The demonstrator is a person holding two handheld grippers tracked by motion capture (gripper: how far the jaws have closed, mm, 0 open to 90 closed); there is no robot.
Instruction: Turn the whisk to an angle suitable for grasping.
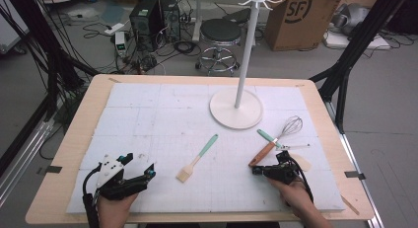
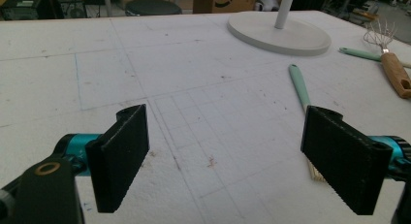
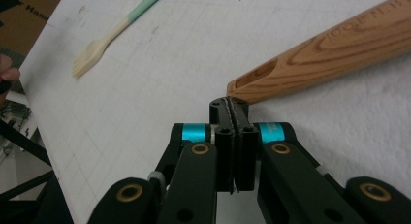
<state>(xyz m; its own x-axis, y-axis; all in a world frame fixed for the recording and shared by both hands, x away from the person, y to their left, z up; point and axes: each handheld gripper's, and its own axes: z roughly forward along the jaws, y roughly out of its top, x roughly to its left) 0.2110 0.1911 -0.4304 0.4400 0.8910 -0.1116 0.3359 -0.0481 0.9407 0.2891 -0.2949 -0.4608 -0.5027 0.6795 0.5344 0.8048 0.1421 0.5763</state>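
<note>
A whisk with a wooden handle [image 1: 266,151] lies at the right of the white mat, its wire head [image 1: 292,124] pointing away. My right gripper [image 1: 255,170] is shut with nothing between its pads; in the right gripper view its tips [image 3: 231,105] meet the near end of the wooden handle [image 3: 329,54]. A pastry brush with a mint-green handle [image 1: 197,159] lies mid-mat. My left gripper [image 1: 139,165] rests at the near left, open and holding nothing [image 2: 227,136]. From it the brush handle [image 2: 298,83] shows beyond the right pad.
A white stand with a round base [image 1: 236,114] and tall pole rises at the far middle. A second mint-handled utensil [image 1: 268,136] lies under the whisk, a pale wooden spoon [image 1: 301,162] beside my right hand. A stool [image 1: 220,33] and cardboard box [image 1: 296,16] stand beyond the table.
</note>
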